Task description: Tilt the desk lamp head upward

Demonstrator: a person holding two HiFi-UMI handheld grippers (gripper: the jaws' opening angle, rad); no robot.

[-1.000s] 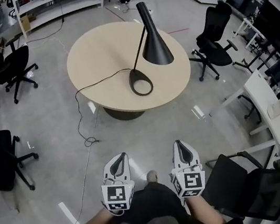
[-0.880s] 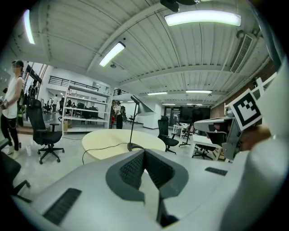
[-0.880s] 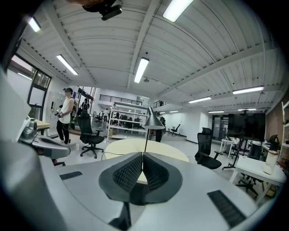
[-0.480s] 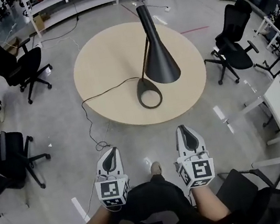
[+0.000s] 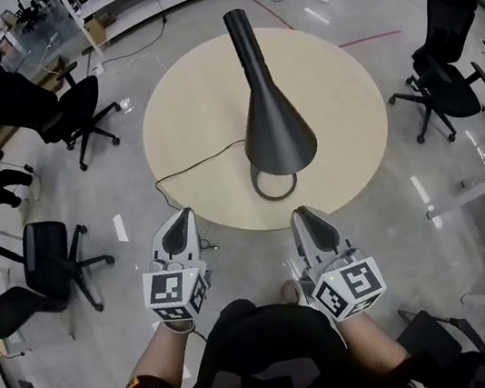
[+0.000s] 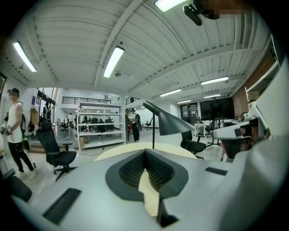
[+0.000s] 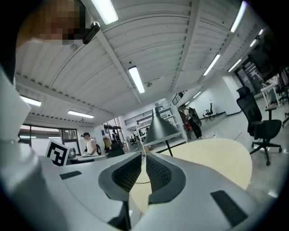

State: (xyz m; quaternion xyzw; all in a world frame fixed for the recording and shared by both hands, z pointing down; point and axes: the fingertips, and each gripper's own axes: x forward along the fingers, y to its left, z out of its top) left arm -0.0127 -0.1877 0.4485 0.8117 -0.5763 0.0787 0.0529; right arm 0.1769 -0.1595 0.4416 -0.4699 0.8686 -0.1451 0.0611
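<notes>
So the desk lamp (image 5: 276,128) was standing on the round table (image 5: 183,115), a bit toward the table's near side, its black cone head pointing down over its ring base (image 5: 276,190), and nothing had touched it yet. What changed in the last second was just the approach: the person had walked up, so the table and lamp filled a lot more of the head view, and both tools ended up right by the table's near edge instead of well back from it. The left gripper (image 5: 183,217) had its jaws pinched together with nothing in them, same for the right gripper (image 5: 300,215), so I'd say the tilt hadn't started and a jaw would need to open before grabbing the head. A cable (image 5: 190,164) ran from the base off the table's left side, and office chairs (image 5: 62,103) sat around the table. No brand or readable writing anywhere; the only print was the black-and-white square markers on the gripper cubes (image 5: 174,292)
</notes>
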